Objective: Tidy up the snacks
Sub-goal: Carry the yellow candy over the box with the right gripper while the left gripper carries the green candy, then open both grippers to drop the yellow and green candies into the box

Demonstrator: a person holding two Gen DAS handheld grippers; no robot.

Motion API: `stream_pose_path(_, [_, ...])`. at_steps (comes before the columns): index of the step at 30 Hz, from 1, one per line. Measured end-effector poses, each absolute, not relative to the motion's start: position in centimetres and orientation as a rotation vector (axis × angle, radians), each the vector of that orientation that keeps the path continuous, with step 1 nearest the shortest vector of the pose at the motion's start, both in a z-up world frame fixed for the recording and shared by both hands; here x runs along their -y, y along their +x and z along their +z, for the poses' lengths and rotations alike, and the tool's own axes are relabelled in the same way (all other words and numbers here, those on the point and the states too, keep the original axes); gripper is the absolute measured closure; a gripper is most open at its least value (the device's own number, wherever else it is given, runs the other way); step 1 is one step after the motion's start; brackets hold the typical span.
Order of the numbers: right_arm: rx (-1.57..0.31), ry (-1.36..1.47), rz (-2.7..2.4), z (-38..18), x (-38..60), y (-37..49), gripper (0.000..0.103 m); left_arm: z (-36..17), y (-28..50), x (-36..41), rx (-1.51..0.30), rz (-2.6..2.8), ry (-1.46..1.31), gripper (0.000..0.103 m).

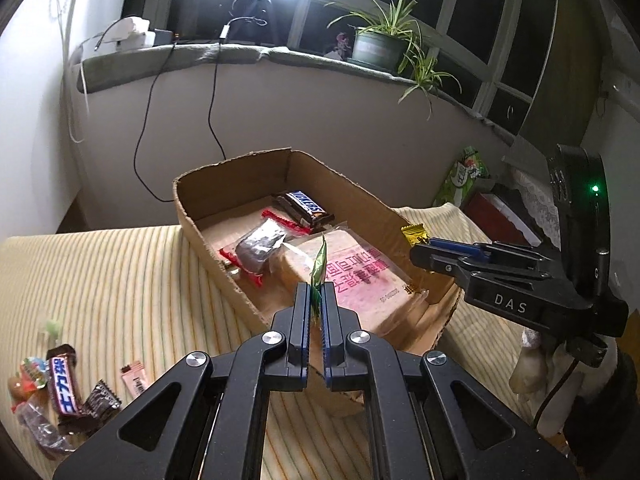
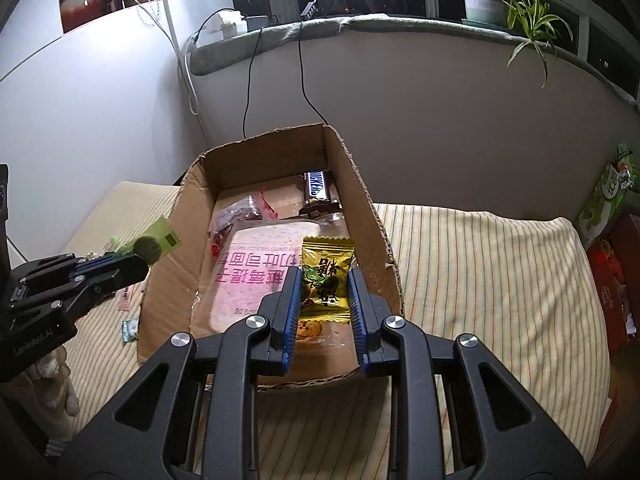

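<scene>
**Two candies held at the cardboard box**

My left claw is pinched tight on a thin green candy wrapper, which stands on edge between the two blue-lined fingers. From my other camera the same wrapper sticks out past the tips of that claw, just beside the left wall of the cardboard box.

My right claw grips a yellow candy packet by its two sides; the packet hangs flat between the fingers, over the near end of the box. In the left camera only a corner of the yellow packet shows beyond the right claw, near the right wall of the box.

Inside the box lie a wrapped slice of bread with pink print, a brown chocolate bar at the far end, and a dark snack in a clear packet with red edges on the left side. The right camera shows the same bread, chocolate bar and clear packet.

The box sits on a striped cloth. On that cloth, well to the left of the box, a small heap of loose snacks lies, with a pink packet just beside it. A potted plant stands on the sill behind.
</scene>
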State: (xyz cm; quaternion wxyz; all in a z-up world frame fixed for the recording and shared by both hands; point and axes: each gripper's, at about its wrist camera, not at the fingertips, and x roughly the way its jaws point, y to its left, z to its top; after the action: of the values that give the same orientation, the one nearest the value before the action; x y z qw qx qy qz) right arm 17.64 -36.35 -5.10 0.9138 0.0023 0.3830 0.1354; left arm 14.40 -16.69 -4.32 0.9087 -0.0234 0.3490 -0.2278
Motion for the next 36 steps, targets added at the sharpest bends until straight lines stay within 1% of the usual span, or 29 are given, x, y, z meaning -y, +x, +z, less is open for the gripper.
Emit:
stream_pose_path(4, [-0.795,0.012,0.281,-5.3,36.5,17.9,0.079,-4.4,14.4,17.2,-0.714,-0.474,-0.031,0.098])
stream_pose_path(7, [-0.797,0.013,0.284,-5.4,36.5,18.0,0.079,-4.5,14.4,17.5,-0.716,-0.474,-0.027,0.086])
stream_pose_path(9, [-0.797,0.01,0.289,-5.3,36.3,17.9,0.079,-4.5,14.4,17.5,-0.719,-0.474,-0.027,0.085])
stream_pose_path(11, [-0.791,0.004,0.288,-5.2,36.2,17.8,0.077,-4.5,14.4,17.5,-0.718,-0.468,-0.025,0.081])
stream_pose_path(13, [-0.784,-0.007,0.283,-5.1,36.0,17.7,0.066,-4.5,14.4,17.3,-0.718,-0.464,-0.029,0.08])
stream_pose_path(15, [-0.772,-0.018,0.284,-5.0,35.8,17.5,0.041,-4.4,14.3,17.2,-0.717,-0.461,-0.028,0.08])
stream_pose_path(17, [-0.762,-0.032,0.286,-4.7,35.6,17.3,0.035,-4.4,14.3,17.1,-0.716,-0.46,-0.027,0.08])
stream_pose_path(24, [-0.764,-0.021,0.284,-4.5,35.4,17.2,0.035,-4.1,13.9,16.7,-0.709,-0.456,-0.026,0.08])
stream_pose_path(26, [-0.763,-0.019,0.282,-4.4,35.4,17.0,0.035,-4.0,13.8,16.5,-0.709,-0.453,-0.033,0.075])
stream_pose_path(34, [-0.747,-0.012,0.296,-3.3,34.6,15.9,0.035,-3.5,12.5,14.8,-0.696,-0.433,-0.053,0.075])
stream_pose_path(36, [-0.741,-0.012,0.303,-2.9,34.2,15.5,0.035,-3.3,12.1,14.0,-0.689,-0.42,-0.059,0.068])
